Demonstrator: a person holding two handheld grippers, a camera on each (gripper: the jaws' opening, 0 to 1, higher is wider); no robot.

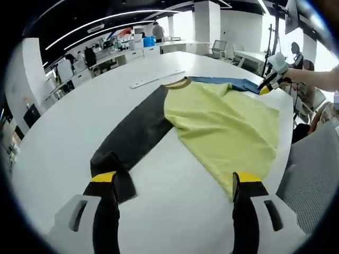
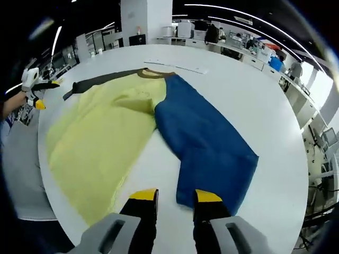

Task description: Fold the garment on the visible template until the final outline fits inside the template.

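A long-sleeved garment lies flat on the white round table (image 1: pixel 175 211). Its yellow body (image 1: pixel 222 127) (image 2: pixel 100 132) has a dark grey sleeve (image 1: pixel 137 132) (image 2: pixel 100 79) and a blue sleeve (image 1: pixel 228 82) (image 2: pixel 206 137). My left gripper (image 1: pixel 175 180) is open wide, its left jaw beside the dark cuff (image 1: pixel 108 164) and its right jaw at the yellow hem. My right gripper (image 2: pixel 176 197) is open at the blue cuff's edge, with bare table between the jaws. Each gripper also appears far off: the right gripper (image 1: pixel 273 79) and the left gripper (image 2: pixel 33 84).
A thin pale strip (image 1: pixel 156 79) (image 2: pixel 175 66) lies on the table beyond the collar. The table edge runs close to the yellow hem, with grey fabric (image 1: pixel 312 174) past it. A person's arm (image 1: pixel 318 78) reaches in. Office desks and people stand behind.
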